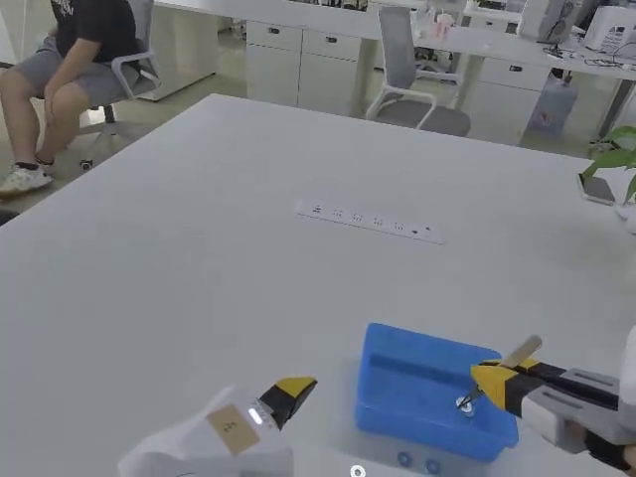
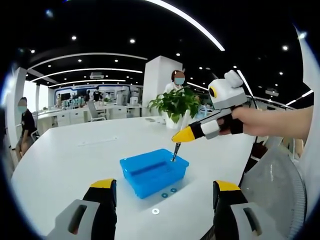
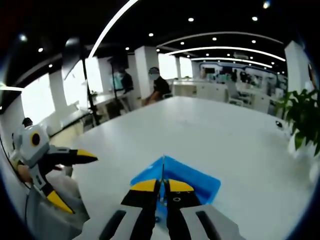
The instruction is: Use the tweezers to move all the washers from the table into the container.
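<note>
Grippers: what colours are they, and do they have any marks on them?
The left gripper and right gripper have pale grey-white bodies and black fingers with yellow tips. The left one carries a tan label and a small glowing light.

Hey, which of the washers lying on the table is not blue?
The pale washer, lying apart; the two blue washers sit together nearer the container.

Glossy blue plastic container [image 1: 409, 429], matt table [image 1: 199, 278]

Office with desks [image 1: 298, 45], swivel chairs [image 1: 409, 75]
</note>
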`<state>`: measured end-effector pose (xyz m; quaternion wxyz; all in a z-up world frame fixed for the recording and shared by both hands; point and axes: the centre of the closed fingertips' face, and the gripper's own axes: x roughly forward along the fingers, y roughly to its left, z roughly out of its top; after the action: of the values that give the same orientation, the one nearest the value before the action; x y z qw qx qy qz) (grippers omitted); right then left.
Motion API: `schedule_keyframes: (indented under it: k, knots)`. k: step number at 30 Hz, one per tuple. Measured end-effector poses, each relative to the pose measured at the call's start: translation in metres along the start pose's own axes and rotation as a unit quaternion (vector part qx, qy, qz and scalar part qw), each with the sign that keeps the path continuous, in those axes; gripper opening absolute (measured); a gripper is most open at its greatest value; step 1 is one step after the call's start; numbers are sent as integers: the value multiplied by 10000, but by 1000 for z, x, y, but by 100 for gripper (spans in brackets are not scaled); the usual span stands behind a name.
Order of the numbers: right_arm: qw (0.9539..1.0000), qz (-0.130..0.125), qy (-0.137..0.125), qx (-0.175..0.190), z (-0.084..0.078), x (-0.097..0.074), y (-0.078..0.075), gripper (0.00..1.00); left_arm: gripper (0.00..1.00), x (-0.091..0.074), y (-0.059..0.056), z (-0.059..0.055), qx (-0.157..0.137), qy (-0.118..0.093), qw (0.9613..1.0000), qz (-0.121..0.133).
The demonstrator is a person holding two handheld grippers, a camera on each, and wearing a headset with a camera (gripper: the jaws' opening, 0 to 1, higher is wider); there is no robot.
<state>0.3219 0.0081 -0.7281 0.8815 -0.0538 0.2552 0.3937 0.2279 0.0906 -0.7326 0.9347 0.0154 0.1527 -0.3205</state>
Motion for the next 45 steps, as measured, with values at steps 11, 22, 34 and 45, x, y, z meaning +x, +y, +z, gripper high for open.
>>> schedule_keyframes:
  k: [11,22,34,45]
  knots:
    - [9999,-45,109,110,-8,15,-17,3,80,1,0,1,-32,2,10000,-5]
    - [9994,-26,285,193,-21,31,-28,3,79,1,0,-1,-20,40,10000,-25]
    - [9987,12,435,254,-32,49,-35,3,79,1,-1,-4,-10,99,9999,-49]
    - [9979,53,639,110,-38,56,-42,3,79,2,-1,-6,-11,151,9998,-93]
